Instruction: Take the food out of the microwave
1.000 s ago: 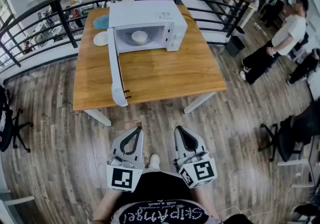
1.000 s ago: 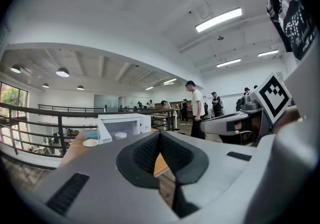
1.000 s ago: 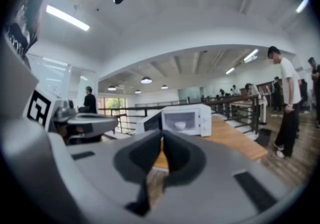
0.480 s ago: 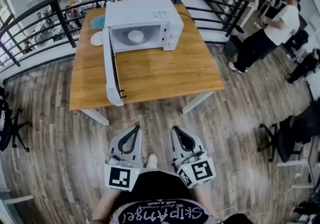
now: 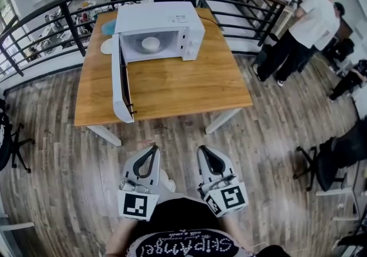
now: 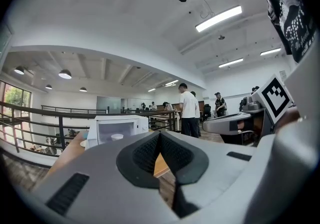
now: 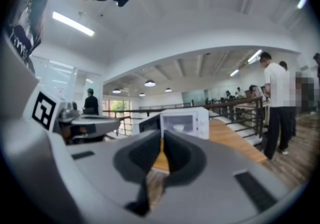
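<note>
Small round white bowl (image 5: 151, 43) — inside the open white microwave (image 5: 157, 18).

Left claw (image 5: 152, 150) and right claw (image 5: 205, 150) side by side, both closed and empty, pointing level

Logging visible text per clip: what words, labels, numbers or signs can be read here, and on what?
"SKIPANGEL", roughly, upside down, middle letters uncertain: white print on the wearer's black shirt.
Small script beside it: too small to read.
Label on top of the microwave: too small to read.
Cubes on the left tool and right tool: square marker patterns, no letters.
</note>
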`<state>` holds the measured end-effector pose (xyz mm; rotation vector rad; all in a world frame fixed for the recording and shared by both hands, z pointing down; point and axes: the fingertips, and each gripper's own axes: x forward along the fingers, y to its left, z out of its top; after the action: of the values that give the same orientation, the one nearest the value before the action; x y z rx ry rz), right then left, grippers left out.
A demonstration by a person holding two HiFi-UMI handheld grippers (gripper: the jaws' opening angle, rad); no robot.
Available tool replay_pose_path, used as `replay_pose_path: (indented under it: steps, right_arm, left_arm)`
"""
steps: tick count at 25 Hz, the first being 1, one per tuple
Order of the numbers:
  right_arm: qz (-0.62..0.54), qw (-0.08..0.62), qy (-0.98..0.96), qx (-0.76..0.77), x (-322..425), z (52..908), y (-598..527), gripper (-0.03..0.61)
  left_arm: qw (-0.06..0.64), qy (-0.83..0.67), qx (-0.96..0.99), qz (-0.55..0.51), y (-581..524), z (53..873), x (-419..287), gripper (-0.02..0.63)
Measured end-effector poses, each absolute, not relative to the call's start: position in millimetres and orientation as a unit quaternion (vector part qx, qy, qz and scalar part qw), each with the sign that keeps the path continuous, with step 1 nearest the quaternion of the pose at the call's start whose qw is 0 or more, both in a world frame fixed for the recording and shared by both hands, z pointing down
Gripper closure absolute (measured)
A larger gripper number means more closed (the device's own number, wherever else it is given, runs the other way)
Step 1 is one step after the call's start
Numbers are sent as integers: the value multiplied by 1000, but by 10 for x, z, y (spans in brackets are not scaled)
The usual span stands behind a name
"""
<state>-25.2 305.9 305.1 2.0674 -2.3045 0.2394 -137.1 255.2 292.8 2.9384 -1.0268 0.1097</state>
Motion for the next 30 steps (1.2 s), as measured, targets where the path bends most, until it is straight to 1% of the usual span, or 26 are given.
replay_pose_path:
  steps: [7, 13, 18, 30]
  right_arm:
    - [95, 17, -728, 679, -36, 3151, 3084, 538]
    - [108, 17, -722, 683, 158, 3253, 2806, 540]
    - [112, 21, -716, 688, 382, 3270, 2381, 540]
    - [113, 28, -722, 682, 791, 3123, 1079, 539]
  left_arm:
    - [18, -325, 945, 41, 2526, 2969, -1215, 581]
    - [22, -319, 946, 48, 2191, 3046, -1008, 581]
    - [45, -324, 944, 32, 1678, 3048, -830, 581]
    - [60, -331, 942, 24, 436, 2955, -416, 581]
